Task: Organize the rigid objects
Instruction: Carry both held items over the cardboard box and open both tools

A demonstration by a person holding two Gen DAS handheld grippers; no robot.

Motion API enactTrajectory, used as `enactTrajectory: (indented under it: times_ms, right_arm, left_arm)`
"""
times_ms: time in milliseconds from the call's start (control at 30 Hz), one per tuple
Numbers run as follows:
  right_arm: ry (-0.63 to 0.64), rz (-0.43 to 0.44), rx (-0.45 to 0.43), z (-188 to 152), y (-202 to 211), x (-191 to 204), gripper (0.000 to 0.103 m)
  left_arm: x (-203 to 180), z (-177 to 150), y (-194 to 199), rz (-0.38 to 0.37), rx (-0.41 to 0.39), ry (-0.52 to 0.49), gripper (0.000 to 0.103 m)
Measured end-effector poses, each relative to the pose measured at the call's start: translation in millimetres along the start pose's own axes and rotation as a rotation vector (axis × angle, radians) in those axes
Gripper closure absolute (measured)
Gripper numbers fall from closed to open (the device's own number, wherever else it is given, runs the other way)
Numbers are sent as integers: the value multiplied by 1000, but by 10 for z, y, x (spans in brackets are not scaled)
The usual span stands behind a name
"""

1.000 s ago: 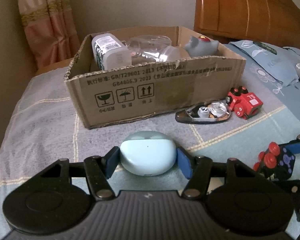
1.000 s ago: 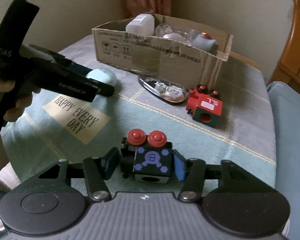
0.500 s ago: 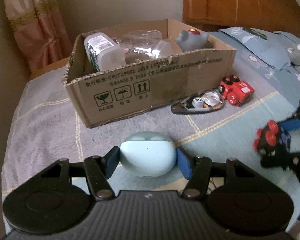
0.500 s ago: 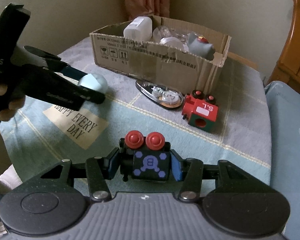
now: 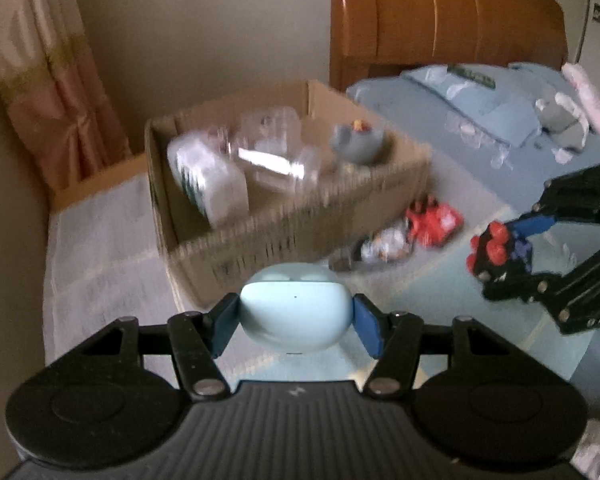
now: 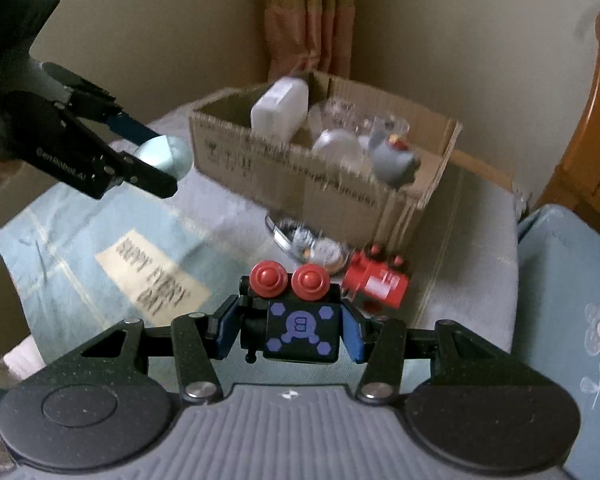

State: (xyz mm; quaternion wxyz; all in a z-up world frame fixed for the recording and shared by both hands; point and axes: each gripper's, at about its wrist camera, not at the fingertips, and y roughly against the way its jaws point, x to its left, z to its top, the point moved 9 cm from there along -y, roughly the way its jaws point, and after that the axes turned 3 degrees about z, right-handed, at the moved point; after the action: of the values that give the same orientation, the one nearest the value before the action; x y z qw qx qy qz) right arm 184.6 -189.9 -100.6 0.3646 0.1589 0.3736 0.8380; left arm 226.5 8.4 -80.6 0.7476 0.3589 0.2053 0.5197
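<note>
both our loads have come up off the bedspread (image 6: 80, 240): left tongs (image 5: 296, 320) clamped on the pale blue case (image 5: 296, 316), right tongs (image 6: 288, 330) clamped on the black toy block (image 6: 296, 320), carton (image 6: 340, 184) ahead, so dropping in comes next.

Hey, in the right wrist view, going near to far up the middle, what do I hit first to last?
Right gripper shut on the black toy block → red toy train → cardboard box → curtain.
</note>
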Motion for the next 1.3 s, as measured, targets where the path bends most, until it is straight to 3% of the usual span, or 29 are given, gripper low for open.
enactTrajectory:
  times_ms: [167,367,400,467,500,900,1300]
  right_arm:
    - [22,-11,-38,278,54,-108,46]
    - [42,-49,-92,628,123,-266,46]
    - [37,-50,-100,668,131,-291,46]
    - [27,-51,-114,722,148,-331,46]
    - [26,-52,-118,741,150,-343,46]
    - [22,-66,-116,944,43,-450,46]
    - [-9,-126,-108,1568,-391,-828,46]
  left_arm:
    - [75,422,1,16,-63,-17,42]
    - [261,639,-200,61,-83,5,42]
    - [309,636,-238,72,-84,22,40]
    - [379,612,-309,86,-83,49,13]
    - [402,595,-325,95,-85,57,11]
    - [451,418,-209,61,-89,77,7]
    - [242,48,-41,55,-92,42,4]
